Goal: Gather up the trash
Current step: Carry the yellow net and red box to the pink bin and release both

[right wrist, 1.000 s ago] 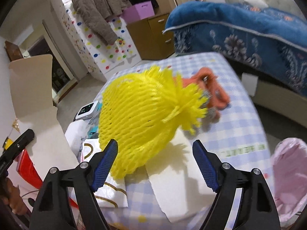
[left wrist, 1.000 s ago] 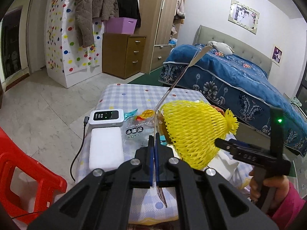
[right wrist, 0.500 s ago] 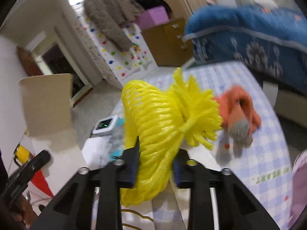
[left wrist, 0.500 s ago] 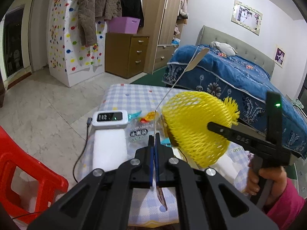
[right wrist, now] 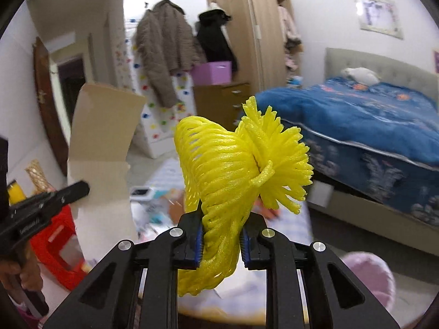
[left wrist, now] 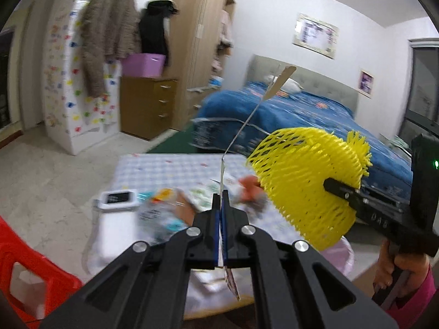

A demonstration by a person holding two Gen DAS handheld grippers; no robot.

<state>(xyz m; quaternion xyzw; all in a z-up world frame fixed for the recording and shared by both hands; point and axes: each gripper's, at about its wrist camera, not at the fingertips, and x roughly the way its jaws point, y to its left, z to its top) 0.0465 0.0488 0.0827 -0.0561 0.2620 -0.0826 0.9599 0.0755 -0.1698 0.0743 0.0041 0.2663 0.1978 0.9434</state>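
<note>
Yellow foam netting [right wrist: 227,181] is pinched between the pads of the right tool [right wrist: 221,242], held up in the air above the checked table [left wrist: 170,168]. Pressed together, the left tool [left wrist: 221,230] clamps a thin sheet of cardboard [left wrist: 279,83] edge-on. Blurred wrappers [left wrist: 162,208] lie on the table.

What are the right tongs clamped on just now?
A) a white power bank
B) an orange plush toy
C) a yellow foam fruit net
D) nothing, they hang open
C: in the right wrist view the right tongs have their blue pads pressed into the sides of the yellow foam fruit net, which is squeezed between them and lifted clear of the checked table.
</note>
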